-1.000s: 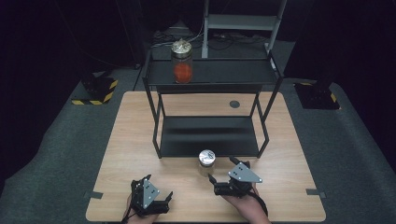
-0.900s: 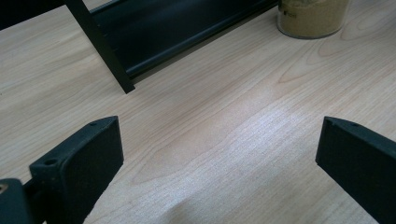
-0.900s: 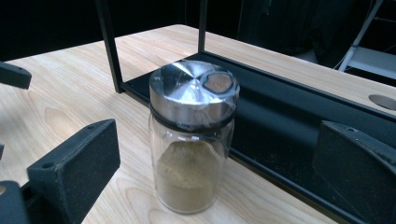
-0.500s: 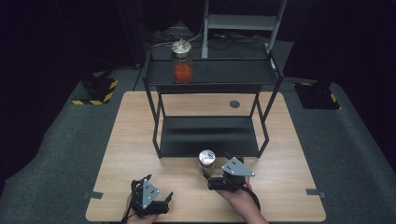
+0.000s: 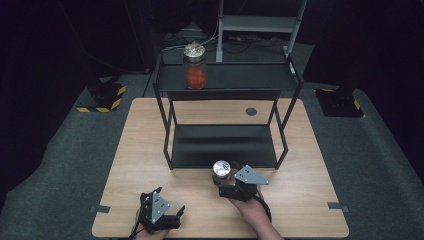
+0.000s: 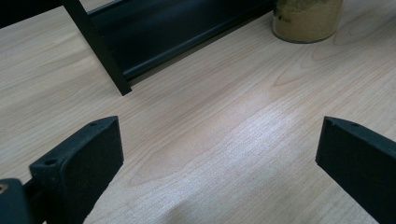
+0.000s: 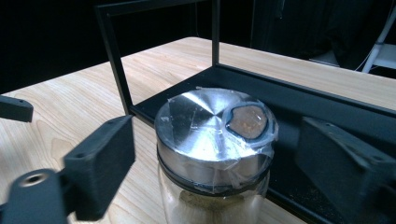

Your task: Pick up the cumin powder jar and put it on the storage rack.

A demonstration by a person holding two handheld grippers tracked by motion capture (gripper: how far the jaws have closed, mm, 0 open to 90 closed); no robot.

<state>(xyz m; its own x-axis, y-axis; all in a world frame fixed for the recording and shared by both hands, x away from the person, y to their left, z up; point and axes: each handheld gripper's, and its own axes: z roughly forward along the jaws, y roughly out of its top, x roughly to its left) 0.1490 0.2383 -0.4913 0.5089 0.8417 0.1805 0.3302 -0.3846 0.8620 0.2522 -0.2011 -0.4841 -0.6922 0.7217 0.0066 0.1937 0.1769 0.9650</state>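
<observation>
A glass jar of tan powder with a taped silver lid stands on the wooden table, just in front of the black rack's lower shelf. My right gripper has the jar's lid between its jaws. They have just been closing, and a narrow gap still shows on each side of the lid. My left gripper rests near the table's front edge, open over bare wood, with the same jar farther off. A second jar with red contents sits on the rack's top shelf.
The rack's black legs stand close behind and to the left of the powder jar. A small dark round mark lies on the table behind the rack. Yellow-and-black striped blocks sit on the floor at the left.
My right gripper has slid left and slightly forward until its jaws flank the powder jar. The left gripper and both jars have stayed put.
</observation>
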